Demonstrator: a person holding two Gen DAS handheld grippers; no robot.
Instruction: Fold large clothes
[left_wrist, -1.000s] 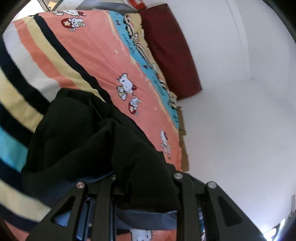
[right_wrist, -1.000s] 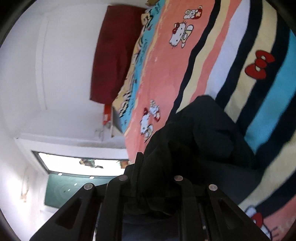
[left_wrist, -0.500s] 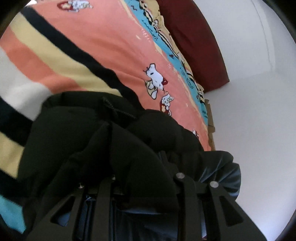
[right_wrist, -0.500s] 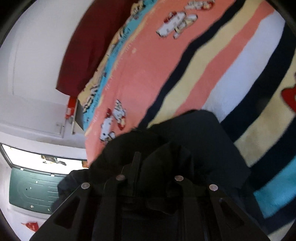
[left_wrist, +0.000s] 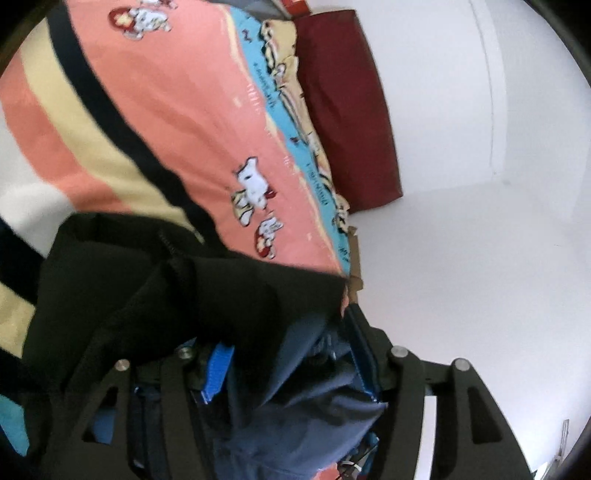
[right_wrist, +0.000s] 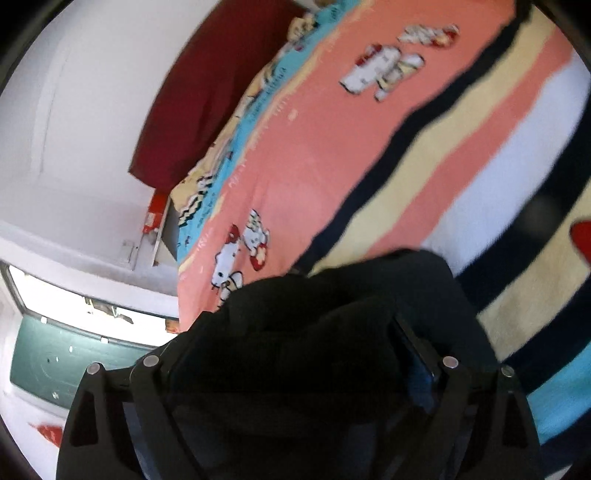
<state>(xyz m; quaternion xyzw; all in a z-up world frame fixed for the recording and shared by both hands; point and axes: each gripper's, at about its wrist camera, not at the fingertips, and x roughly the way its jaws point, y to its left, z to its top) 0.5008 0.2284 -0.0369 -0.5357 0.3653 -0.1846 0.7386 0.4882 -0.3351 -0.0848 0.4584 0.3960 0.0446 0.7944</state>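
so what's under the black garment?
The black fabric garment lies on the striped cartoon-cat blanket, whose stripes run beneath it. Whatever else lies under it is covered.

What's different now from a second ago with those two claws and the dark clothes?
Both the left gripper and right gripper have just been opening, letting go of the black garment, which still lies between their fingers on the striped blanket. Blanket and red pillow are unchanged.

Script runs along the blue stripe of the blanket (left_wrist: 317, 177), too blurred to read.
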